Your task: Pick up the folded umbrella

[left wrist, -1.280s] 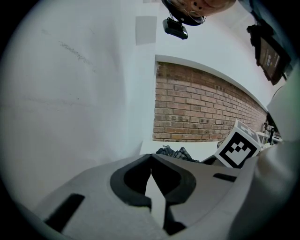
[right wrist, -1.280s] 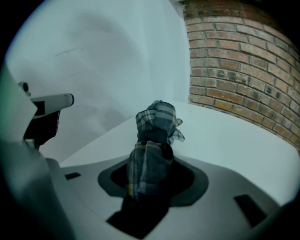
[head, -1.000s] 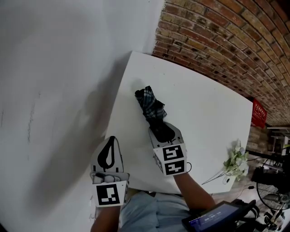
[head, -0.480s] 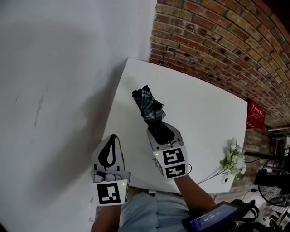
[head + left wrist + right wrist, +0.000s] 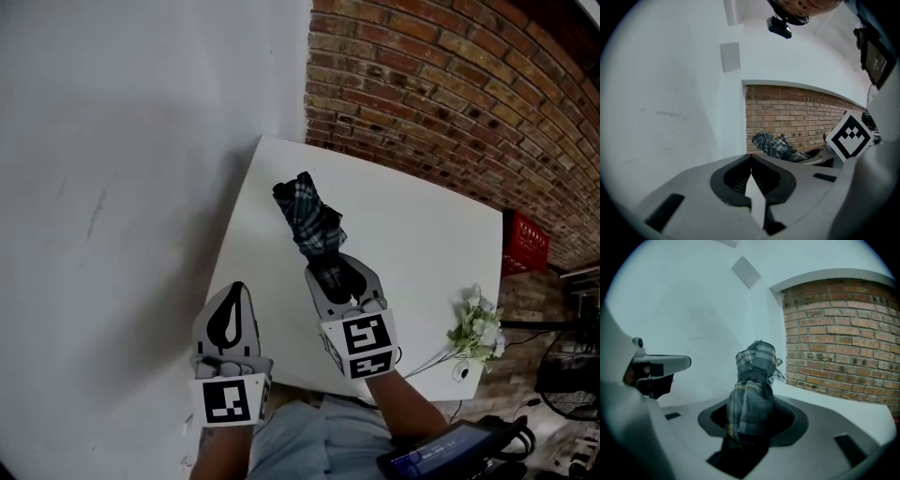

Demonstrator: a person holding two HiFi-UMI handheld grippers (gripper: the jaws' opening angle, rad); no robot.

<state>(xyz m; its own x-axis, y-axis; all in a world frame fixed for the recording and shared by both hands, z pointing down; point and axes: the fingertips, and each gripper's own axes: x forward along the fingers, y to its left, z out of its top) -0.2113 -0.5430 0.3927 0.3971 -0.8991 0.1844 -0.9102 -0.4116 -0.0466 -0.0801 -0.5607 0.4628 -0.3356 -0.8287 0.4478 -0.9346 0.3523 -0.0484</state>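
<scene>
The folded umbrella (image 5: 309, 220), dark plaid fabric, sticks out forward from my right gripper (image 5: 336, 267), which is shut on its lower end and holds it above the white table (image 5: 422, 234). In the right gripper view the umbrella (image 5: 754, 385) stands up between the jaws of the right gripper (image 5: 752, 406), tilted slightly left. My left gripper (image 5: 234, 289) hangs shut and empty just off the table's left front corner. From the left gripper view the jaw tips of the left gripper (image 5: 751, 157) meet, and the umbrella (image 5: 776, 146) shows beyond them to the right.
A bunch of white flowers (image 5: 478, 333) lies at the table's right front edge. A brick wall (image 5: 450, 103) runs behind the table and a plain white wall (image 5: 112, 187) to the left. A red box (image 5: 520, 244) and a fan (image 5: 562, 384) stand at the right.
Both grippers have risen. The right one carries the umbrella up and away from the tabletop. The left one stays shut and empty beside it.
</scene>
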